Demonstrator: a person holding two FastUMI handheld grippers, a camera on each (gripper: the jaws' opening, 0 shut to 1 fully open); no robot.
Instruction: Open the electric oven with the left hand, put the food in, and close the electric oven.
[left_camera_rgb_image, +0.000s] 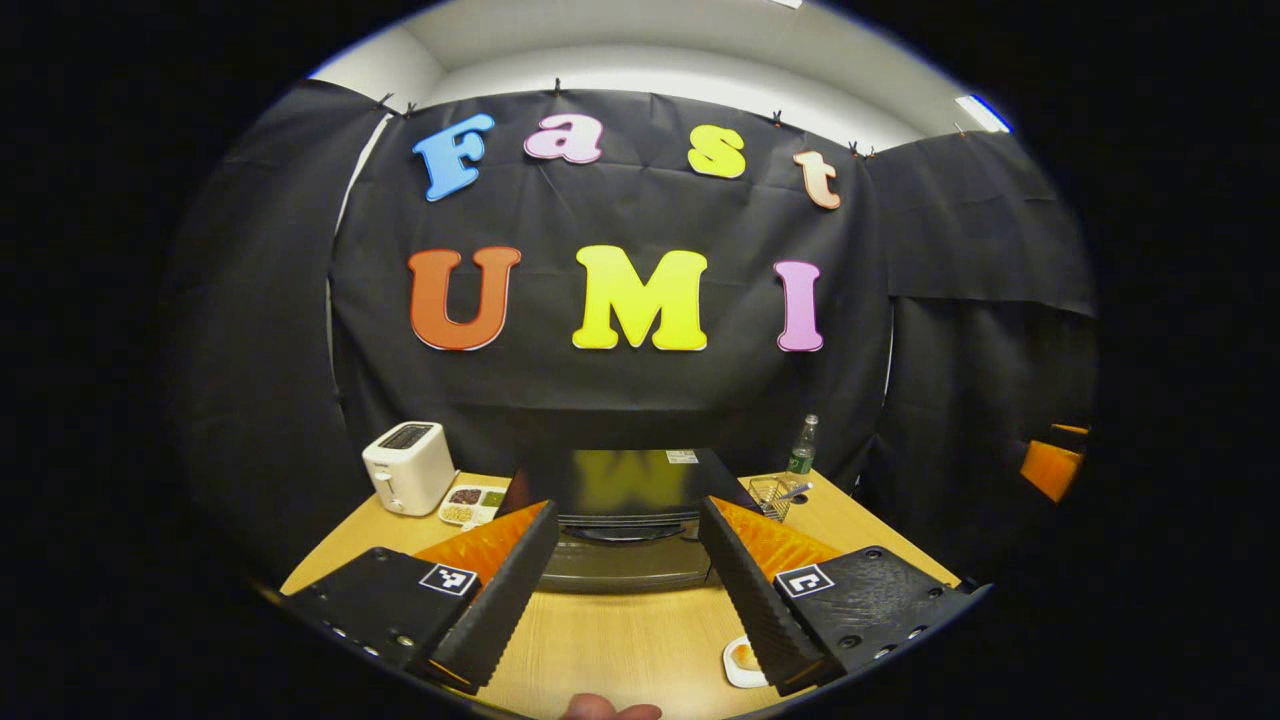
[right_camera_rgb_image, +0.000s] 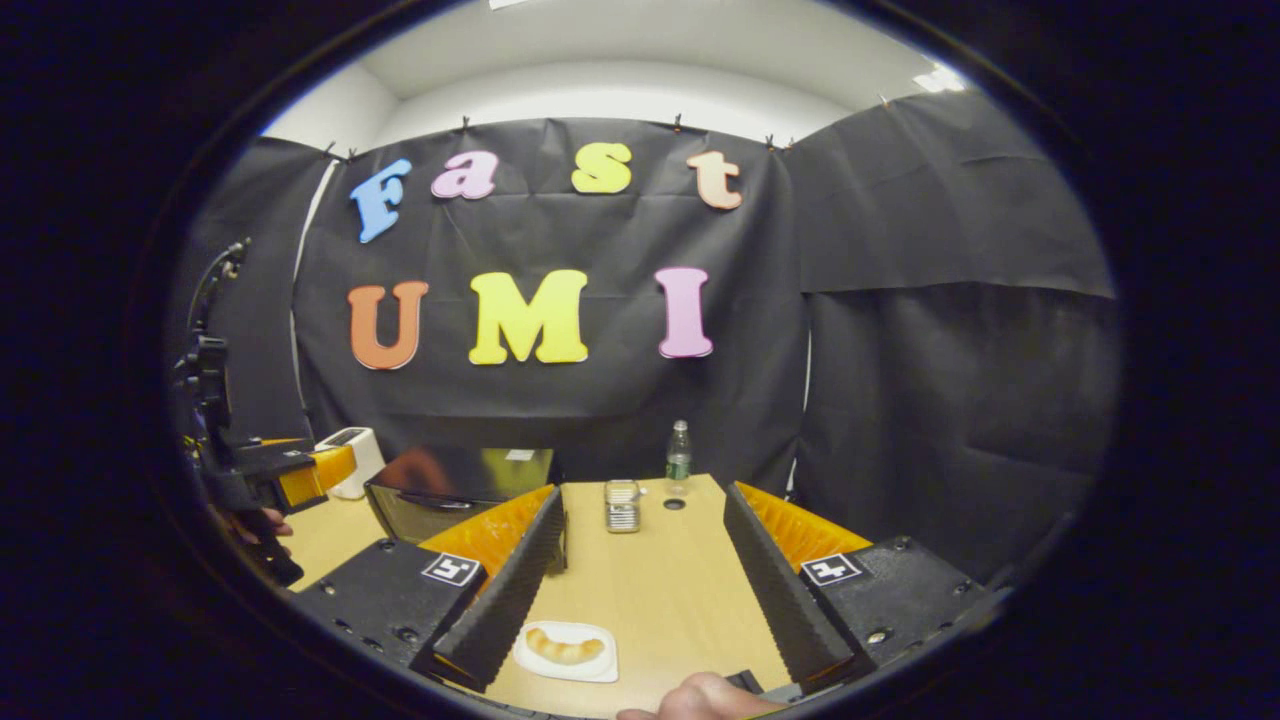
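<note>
- Oven (left_camera_rgb_image: 620, 520): a dark, boxy electric unit with a glossy glass door, shut, and a curved handle bar across its front. In the left gripper view it stands toward the back of the bench (left_camera_rgb_image: 620, 640), its long axis running along the back edge and its door facing the camera.
- Left gripper (left_camera_rgb_image: 628, 580): its 2 fingers are spread wide apart with nothing between them, and they touch nothing. The ribbed, wedge-shaped fingers frame the oven front. In the right gripper view this gripper (right_camera_rgb_image: 330, 468) hangs over the bench's left side, held by a hand (right_camera_rgb_image: 250, 525).
- Toaster (left_camera_rgb_image: 408, 467): white, smooth plastic, rounded corners, near the back left corner of the bench.
- Tray (left_camera_rgb_image: 472, 505): a shallow white dish with several compartments of small foods, between the toaster and the oven.
- Bench: pale wood-grain top, smooth.
- Wire basket (left_camera_rgb_image: 770, 495): metal mesh, just right of the oven, with a clear plastic bottle (left_camera_rgb_image: 801, 447) behind it at the back edge.
- Plate (right_camera_rgb_image: 566, 650): white, rounded rectangle, near the front edge of the bench, carrying a golden, crescent-shaped pastry (right_camera_rgb_image: 564, 648) whose long axis lies along the front edge.
- Right gripper (right_camera_rgb_image: 640, 590): its 2 fingers also stand wide apart, gripping nothing; the plate lies just beside the left finger.
</note>
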